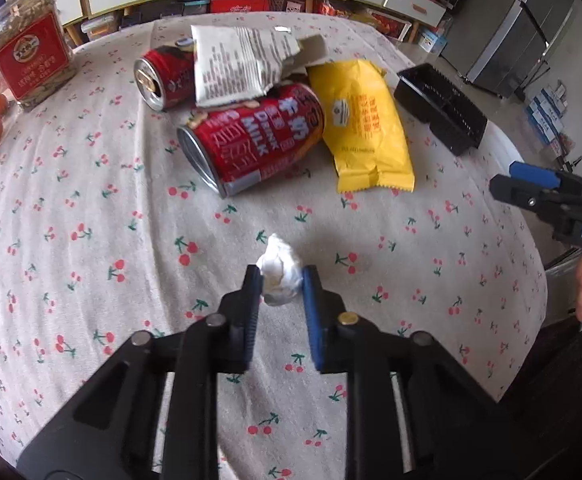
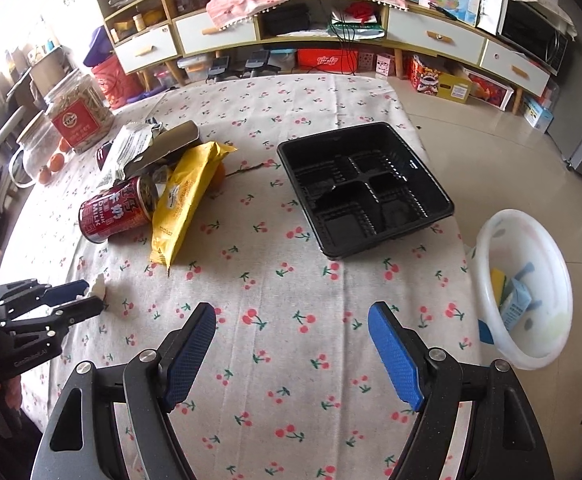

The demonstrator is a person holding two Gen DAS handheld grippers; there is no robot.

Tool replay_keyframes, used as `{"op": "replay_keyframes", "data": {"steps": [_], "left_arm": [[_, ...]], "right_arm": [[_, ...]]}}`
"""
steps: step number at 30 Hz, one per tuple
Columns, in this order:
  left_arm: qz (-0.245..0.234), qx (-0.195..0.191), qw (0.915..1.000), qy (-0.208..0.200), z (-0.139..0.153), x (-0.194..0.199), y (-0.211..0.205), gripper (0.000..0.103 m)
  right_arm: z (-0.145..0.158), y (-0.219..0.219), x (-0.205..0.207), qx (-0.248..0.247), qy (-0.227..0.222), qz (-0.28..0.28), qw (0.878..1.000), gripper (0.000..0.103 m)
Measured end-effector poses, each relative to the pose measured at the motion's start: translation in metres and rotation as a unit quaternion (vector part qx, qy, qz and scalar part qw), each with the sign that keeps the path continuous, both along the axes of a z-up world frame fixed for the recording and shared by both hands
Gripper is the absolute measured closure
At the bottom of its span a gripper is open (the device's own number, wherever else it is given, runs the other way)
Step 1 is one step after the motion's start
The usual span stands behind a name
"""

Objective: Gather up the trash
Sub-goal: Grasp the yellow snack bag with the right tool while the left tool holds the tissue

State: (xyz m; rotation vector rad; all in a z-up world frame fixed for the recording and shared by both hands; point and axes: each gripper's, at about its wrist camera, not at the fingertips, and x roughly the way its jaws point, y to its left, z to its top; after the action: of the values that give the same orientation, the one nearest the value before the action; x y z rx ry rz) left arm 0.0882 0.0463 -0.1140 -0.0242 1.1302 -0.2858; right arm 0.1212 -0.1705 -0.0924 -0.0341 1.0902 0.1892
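On the near part of the table (image 2: 291, 264), a crumpled white paper ball (image 1: 278, 274) is pinched between the pads of the left gripper (image 1: 281, 280), the jaws drawn narrow around it; the grip is probably taken low so the wad can be lifted clear of the cloth. The right gripper (image 2: 291, 344) is held over bare cloth with its jaws wide and nothing between them. A white basin (image 2: 527, 288) beside the table edge already holds cartons, so it is judged to be where rubbish is gathered. Two red cans (image 1: 251, 140), a yellow wrapper (image 1: 365, 128), torn paper and a black tray (image 2: 365, 188) are left lying on the cherry-print cloth. Low cabinets and boxes are seen along the far wall.
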Motion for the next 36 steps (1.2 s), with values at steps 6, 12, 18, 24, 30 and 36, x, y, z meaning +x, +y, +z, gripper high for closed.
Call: {"op": "replay_keyframes", "data": {"steps": [6,12,18,24,30,36], "left_arm": [[0.036,-0.019,0.9989,-0.022,0.022,-0.004,0.024,0.081],[0.06,-0.023,0.9976,-0.025,0.025,-0.01,0.044,0.081],[0.079,-0.024,0.9963,-0.024,0.026,-0.009,0.055,0.081],[0.088,-0.026,0.9956,-0.02,0.025,-0.01,0.066,0.081],[0.088,-0.026,0.9957,-0.017,0.024,-0.011,0.067,0.081],[0.083,-0.024,0.9961,-0.019,0.026,-0.01,0.063,0.081]], "right_arm": [[0.003,0.019,0.011,0.024,-0.004,0.004,1.0,0.023],[-0.004,0.053,0.025,0.025,-0.004,0.03,0.999,0.023],[-0.016,0.093,0.033,-0.011,-0.007,0.06,0.998,0.023],[-0.03,0.124,0.038,-0.065,-0.026,0.092,0.993,0.023],[-0.047,0.137,0.047,-0.093,-0.031,0.111,0.989,0.024],[-0.047,0.129,0.052,-0.074,-0.027,0.111,0.991,0.061]]}}
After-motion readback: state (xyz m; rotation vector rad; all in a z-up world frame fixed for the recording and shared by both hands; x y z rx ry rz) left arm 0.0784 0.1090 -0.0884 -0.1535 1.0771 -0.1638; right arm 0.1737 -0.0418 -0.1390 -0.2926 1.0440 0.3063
